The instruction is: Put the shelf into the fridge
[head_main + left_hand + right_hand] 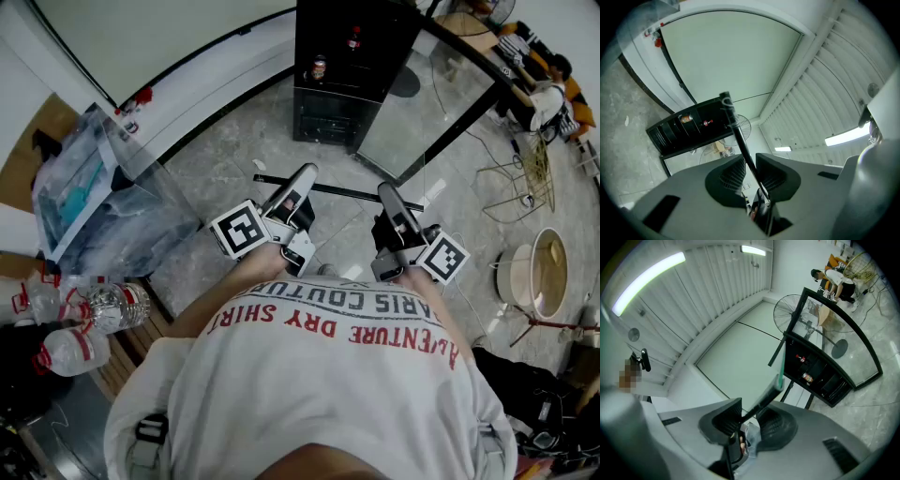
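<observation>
Glass shelf [339, 190] sits clamped edgewise in left claw [305, 174] and right claw [386, 193]; thin grips may slip, dropping it before the twelve-o'clock fridge [349, 86].

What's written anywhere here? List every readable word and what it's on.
"ADVENTURE DRY SHIRT": red print on the white shirt, upside down in the head view.
"ARIS COUTUR": the line beside it, ends hidden.
Labels on the water bottles and the drinks in the fridge: too small to read.
</observation>
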{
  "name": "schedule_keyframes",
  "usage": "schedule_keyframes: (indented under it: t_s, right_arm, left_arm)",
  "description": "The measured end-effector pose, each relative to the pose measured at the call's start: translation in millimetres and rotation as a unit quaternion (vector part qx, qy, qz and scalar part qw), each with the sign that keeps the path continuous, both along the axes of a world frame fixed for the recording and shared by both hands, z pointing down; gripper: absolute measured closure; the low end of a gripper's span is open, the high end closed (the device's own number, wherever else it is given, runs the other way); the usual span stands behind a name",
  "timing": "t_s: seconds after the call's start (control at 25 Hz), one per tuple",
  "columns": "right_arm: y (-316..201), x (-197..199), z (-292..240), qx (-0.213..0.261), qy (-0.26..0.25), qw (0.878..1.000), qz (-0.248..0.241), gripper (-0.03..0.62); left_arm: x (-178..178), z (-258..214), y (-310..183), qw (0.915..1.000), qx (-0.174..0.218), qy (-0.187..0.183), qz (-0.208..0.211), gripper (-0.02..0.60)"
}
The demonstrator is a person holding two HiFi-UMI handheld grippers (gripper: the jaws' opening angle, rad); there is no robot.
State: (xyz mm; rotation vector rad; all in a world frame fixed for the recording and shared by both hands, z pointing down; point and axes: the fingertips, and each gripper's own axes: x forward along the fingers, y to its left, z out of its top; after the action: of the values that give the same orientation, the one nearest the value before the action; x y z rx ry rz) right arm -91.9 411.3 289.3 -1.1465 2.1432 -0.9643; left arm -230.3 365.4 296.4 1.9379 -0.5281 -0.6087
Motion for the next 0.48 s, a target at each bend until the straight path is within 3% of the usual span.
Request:
schedule_keyframes:
  t_s: [0.48]
  right_arm:
    - [6.7,-2.5,-13.5,0.035,0.025,0.999,0.004,0.496]
  left_arm:
    - [2.2,-13.2,5.2,0.9987,0.041,-0.022,0.022,0.508]
